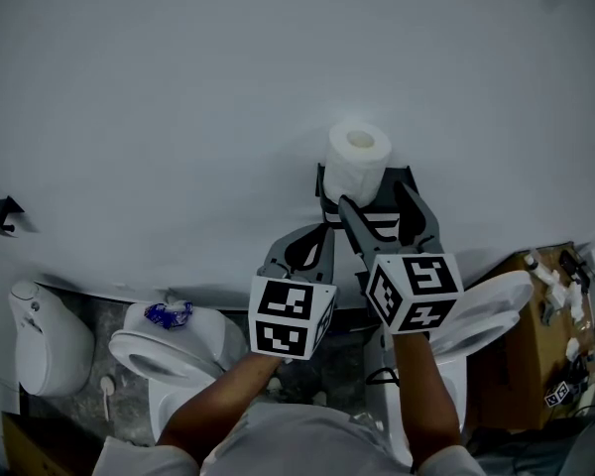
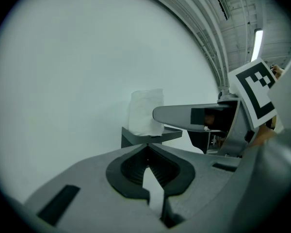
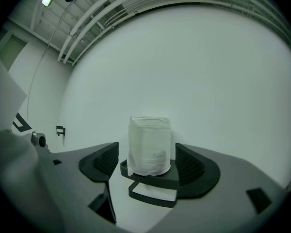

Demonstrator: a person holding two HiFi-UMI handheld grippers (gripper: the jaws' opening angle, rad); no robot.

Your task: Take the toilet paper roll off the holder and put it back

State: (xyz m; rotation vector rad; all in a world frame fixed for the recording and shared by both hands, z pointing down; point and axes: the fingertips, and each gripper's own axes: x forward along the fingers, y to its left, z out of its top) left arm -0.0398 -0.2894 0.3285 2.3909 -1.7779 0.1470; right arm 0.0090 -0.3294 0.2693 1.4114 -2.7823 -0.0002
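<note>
- Two sets of tongs reached toward a plain white wall (image 1: 178, 87), each held on a bare forearm.
- A white toilet paper roll (image 1: 357, 160) (image 2: 145, 111) (image 3: 149, 144) stood upright on a dark grey wall-mounted holder shelf (image 1: 399, 182) (image 2: 135, 138) (image 3: 150, 180), its hollow core facing up.
- The right tongs (image 1: 375, 198) (image 3: 148, 161) were spread wide, with one jaw on each side of the roll and holder. A gap showed on both sides, so they gripped nothing.
- The left tongs (image 1: 322, 234) (image 2: 146, 148) were closed tip to tip with nothing between them, just left of the holder and below the roll.
- Lower down stood a white toilet (image 1: 154, 357), with a crumpled blue wrapper (image 1: 169, 313) lying on top of it.
- A small black hook (image 1: 2, 213) sat on the wall, far to the left.
</note>
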